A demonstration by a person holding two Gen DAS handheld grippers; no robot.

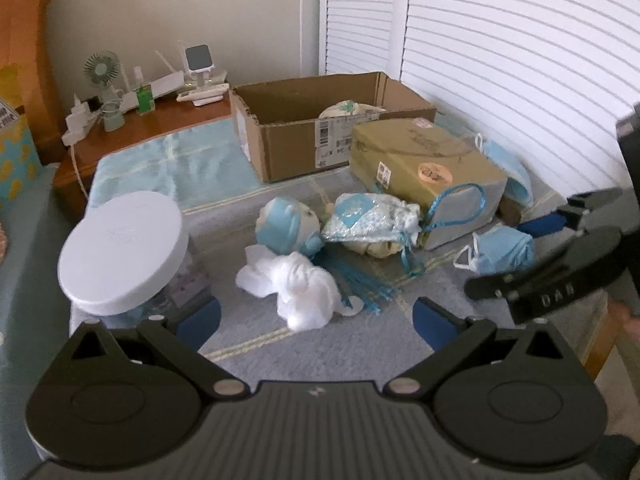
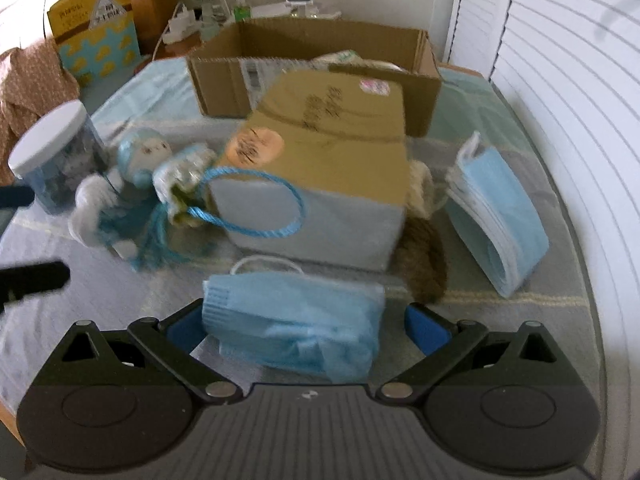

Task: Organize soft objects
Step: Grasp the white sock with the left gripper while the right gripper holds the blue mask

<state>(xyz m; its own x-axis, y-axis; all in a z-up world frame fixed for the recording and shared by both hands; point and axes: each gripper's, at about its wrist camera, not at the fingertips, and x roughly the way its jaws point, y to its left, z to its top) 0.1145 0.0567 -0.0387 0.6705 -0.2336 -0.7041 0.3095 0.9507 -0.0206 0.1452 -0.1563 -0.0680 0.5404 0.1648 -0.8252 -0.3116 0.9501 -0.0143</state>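
Daylight reaches me through the white shutters (image 1: 520,60) on the right, which are nearly blown out in both views. The rest sits in soft, dim, bluish light with faint shadows. My right wrist view is smeared by motion blur, worst on the tan box (image 2: 320,152). Both fisheye pictures bend the shutter slats and go black at the corners.

My tan paper gift bag (image 2: 332,128) hides most of the brown furry thing (image 2: 424,268) at its 4 o'clock; motion blurs the small blue-capped doll (image 2: 140,152).
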